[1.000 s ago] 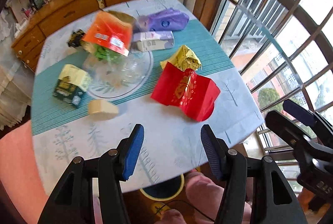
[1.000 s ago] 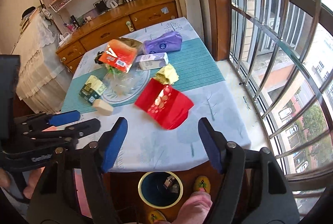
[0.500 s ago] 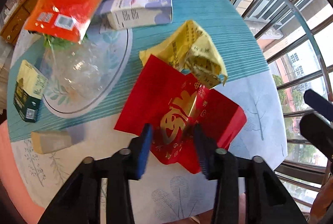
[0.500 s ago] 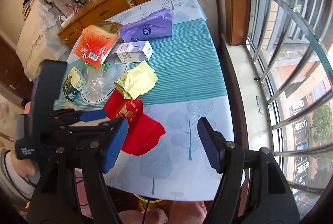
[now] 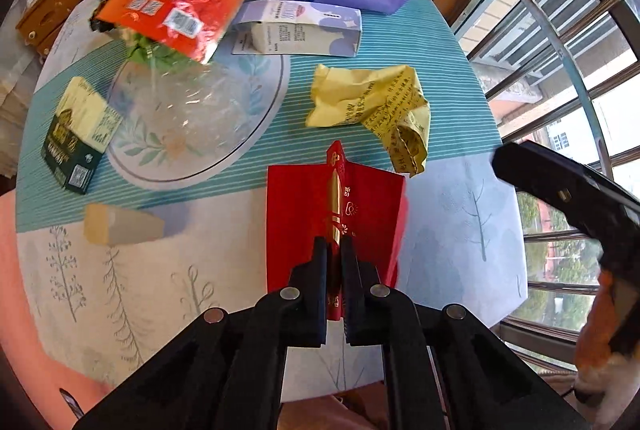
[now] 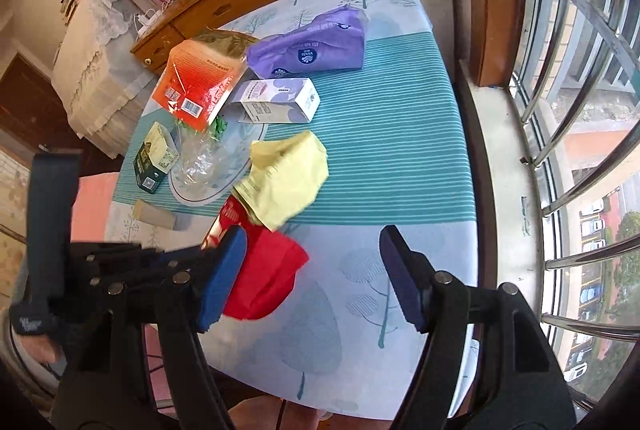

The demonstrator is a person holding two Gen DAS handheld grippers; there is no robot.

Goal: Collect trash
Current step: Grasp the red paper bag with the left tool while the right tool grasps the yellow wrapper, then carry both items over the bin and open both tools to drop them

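Desk [image 5: 460, 198]: litter-strewn, beside a barred window.
Left claw [image 5: 335, 250]: now pinched tight on the red bag [image 5: 300, 214], a second ago wide.
Right claw [image 6: 312, 270]: wide, empty.
Meaning: first piece secured.

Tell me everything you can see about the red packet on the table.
The red packet is a flat glossy paper or foil bag with gold print. It lies near the table's front edge, pinched into a raised central ridge by the shut left gripper. Its far end nearly meets the crumpled yellow wrapper; contact is unclear. It spreads flat on either side of the fingers.
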